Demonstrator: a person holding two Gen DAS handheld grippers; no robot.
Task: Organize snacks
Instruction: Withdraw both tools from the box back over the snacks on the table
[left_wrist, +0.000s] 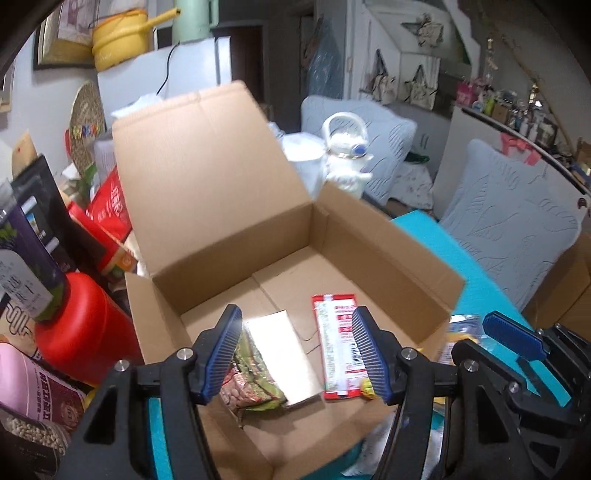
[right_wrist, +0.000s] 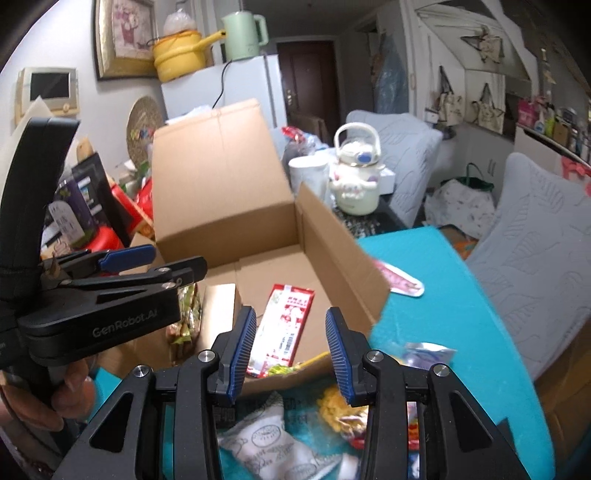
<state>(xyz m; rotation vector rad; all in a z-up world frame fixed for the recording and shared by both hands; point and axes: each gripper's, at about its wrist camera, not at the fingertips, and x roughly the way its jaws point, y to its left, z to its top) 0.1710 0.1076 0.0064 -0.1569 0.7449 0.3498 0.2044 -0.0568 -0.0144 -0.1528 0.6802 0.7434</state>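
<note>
While both claws hang empty, I'm between packets.
Left claw (left_wrist: 295, 354) and right claw (right_wrist: 291, 354) released above cardboard box (left_wrist: 388, 254); red packet (left_wrist: 338, 347) lies inside; next, white packet (right_wrist: 266, 439) beneath right claw.

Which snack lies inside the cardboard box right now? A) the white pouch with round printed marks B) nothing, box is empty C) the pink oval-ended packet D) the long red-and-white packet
D: the long red-and-white packet lies flat on the floor of the cardboard box, beside a green packet.

Soft indoor light, perhaps motion-blurred, fisheye-warped edges.
</note>
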